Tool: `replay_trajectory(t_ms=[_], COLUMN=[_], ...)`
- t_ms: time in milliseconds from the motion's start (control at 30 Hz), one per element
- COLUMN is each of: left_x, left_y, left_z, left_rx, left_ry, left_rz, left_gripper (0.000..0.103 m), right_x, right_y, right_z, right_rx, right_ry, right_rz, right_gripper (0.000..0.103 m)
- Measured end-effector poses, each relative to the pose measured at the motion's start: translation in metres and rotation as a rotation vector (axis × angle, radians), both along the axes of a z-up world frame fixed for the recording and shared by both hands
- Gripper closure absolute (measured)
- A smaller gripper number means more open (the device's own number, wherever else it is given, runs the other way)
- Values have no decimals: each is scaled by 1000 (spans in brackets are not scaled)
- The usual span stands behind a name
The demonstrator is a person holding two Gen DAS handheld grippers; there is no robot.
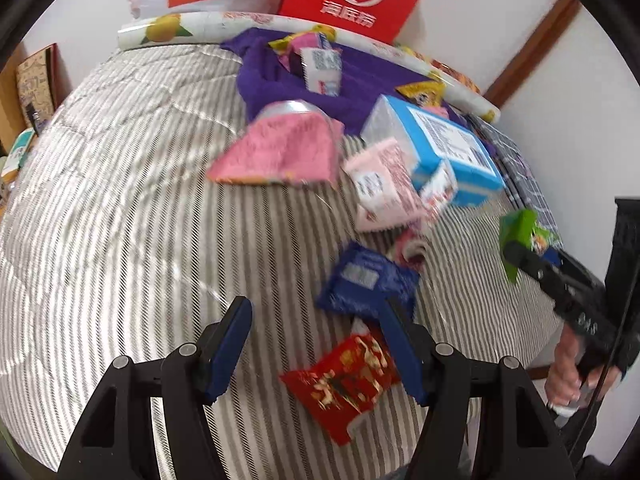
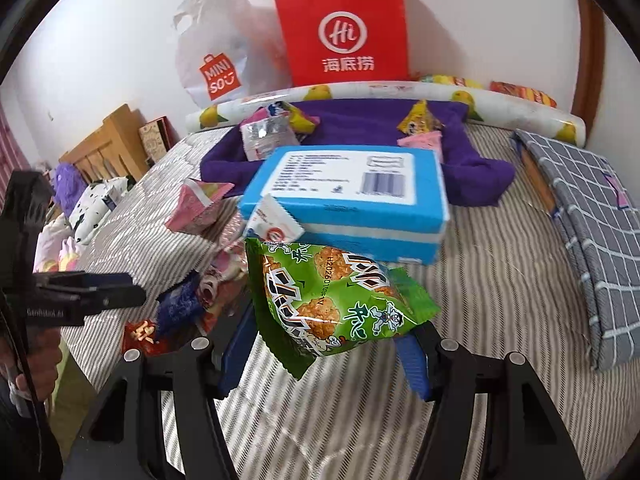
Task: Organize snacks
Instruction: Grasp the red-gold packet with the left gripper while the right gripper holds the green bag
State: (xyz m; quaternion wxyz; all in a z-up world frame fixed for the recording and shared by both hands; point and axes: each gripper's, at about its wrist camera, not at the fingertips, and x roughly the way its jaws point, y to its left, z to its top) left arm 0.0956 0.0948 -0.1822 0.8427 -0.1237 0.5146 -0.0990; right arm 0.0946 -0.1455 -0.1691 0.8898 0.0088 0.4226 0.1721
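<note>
Gripping: right gripper (image 2: 326, 354) clamped the green snack bag (image 2: 332, 300), lifted just in front of the blue box (image 2: 348, 204).
Left gripper (image 1: 320, 344): jaws apart, empty, over the red packet (image 1: 348, 376), nearer than the blue box.
Striped bedcover (image 1: 120, 220): under everything.

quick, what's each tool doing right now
left tool: open, holding nothing, above the red snack packet.
right tool: closed on the green snack bag.

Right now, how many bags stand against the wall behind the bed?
2. The white Miniso plastic bag stands on the left, and the red paper bag beside it on the right. Others may be hidden behind them.
</note>
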Motion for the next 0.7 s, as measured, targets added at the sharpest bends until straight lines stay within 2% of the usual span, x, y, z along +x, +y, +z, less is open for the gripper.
replay_trajectory(t_ms=[133,500,700], left_x=[-11,-30,-35], left_y=[-9,-23,-36], left_z=[-5,-10,-9], left_rx=[-26,-1,79], left_ry=[-3,-11,-36], left_rz=[-67,-127,-148], left_gripper=[39,39,35], right_x=[-7,-28,-36], right_y=[-12,-27,-31], right_z=[3,8,10], right_rx=[11,17,30], right_ry=[-8,-14,-19], right_rz=[-24,-59,-70], right_gripper=[39,39,39])
